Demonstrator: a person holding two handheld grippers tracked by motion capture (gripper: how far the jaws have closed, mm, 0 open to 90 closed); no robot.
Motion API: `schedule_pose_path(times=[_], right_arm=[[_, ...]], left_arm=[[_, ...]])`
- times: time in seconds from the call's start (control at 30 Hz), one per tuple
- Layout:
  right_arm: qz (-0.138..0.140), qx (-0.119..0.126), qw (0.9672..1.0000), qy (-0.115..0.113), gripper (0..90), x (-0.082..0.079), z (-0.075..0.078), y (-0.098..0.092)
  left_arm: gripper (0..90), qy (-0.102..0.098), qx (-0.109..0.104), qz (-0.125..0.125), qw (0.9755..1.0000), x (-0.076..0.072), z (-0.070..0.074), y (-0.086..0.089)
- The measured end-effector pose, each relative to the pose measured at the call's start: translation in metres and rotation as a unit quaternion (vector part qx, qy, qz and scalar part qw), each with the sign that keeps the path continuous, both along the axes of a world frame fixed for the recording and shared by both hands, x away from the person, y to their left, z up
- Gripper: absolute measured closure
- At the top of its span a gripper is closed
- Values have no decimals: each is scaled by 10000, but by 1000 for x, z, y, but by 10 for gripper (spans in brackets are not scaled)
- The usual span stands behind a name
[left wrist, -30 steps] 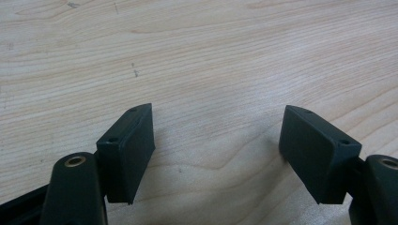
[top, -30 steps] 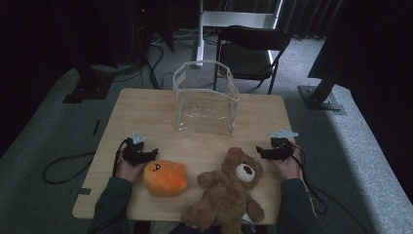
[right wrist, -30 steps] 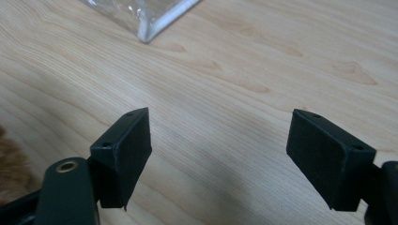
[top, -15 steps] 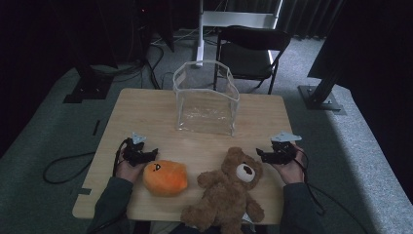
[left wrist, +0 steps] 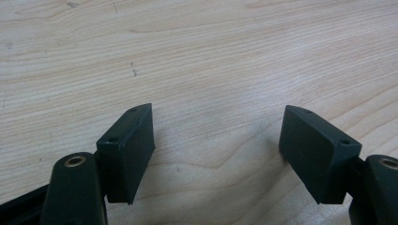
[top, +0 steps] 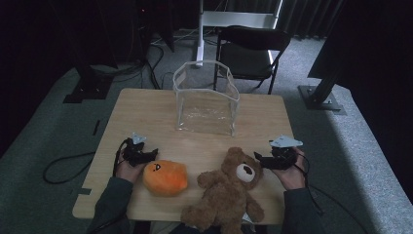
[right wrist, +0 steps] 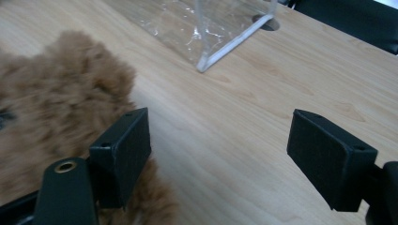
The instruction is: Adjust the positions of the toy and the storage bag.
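Note:
A brown teddy bear point(top: 229, 192) lies on its back at the front of the wooden table point(top: 146, 114). An orange plush toy point(top: 164, 177) sits to its left. A clear plastic container point(top: 207, 100) stands in the middle of the table. My left gripper point(top: 152, 155) point(left wrist: 218, 150) rests open over bare wood, just left of the orange plush. My right gripper point(top: 258, 158) point(right wrist: 218, 154) is open beside the bear's head point(right wrist: 61, 103); its jaws have just opened a little further, with only bare tabletop between them. The container's corner point(right wrist: 202, 28) lies ahead of it.
A dark chair point(top: 251, 48) and a white stand point(top: 199, 34) are behind the table's far edge. Cables trail on the floor at the left. Bare wood lies between the container and the toys.
My right gripper has lifted and drifted toward the bear's head. The left gripper and both toys have stayed put.

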State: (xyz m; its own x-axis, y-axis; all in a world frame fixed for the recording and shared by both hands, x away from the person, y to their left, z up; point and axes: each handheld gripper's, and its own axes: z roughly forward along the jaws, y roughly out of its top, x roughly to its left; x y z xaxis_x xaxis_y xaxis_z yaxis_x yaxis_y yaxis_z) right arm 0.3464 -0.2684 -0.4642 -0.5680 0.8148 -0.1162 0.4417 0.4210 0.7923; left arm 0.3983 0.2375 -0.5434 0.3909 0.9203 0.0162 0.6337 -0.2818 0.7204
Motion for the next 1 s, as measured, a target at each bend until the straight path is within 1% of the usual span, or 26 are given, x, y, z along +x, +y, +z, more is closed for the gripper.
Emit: schedule_pose_path(times=[0.1,0.23,0.43,0.47,0.57,0.8,0.87,0.9,1.0], right_arm=[[35,-35,10000,-17,205,-7,1,1],[49,5,10000,-30,200,-15,1,3],[88,-21,9999,-69,195,-27,0,4],[100,17,9999,-50,195,-29,0,4],[131,-15,9999,-41,191,-36,-1,5],[263,-17,9996,-69,183,-54,0,8],[281,-37,9996,-87,183,-56,1,8],[319,-24,9994,-101,183,-62,1,10],[348,40,9993,-94,183,-69,1,12]], left_arm=[[275,1,0,0,10000,0,0,0],[275,2,1,0,10000,0,0,0],[275,1,-1,-2,10000,0,0,0],[275,0,-2,-3,10000,0,0,0],[275,-1,-2,-3,10000,0,0,0],[275,0,-2,-3,10000,0,0,0],[275,0,-2,-3,10000,0,0,0],[275,2,1,-3,10000,0,0,0],[275,0,-2,-3,10000,0,0,0]])
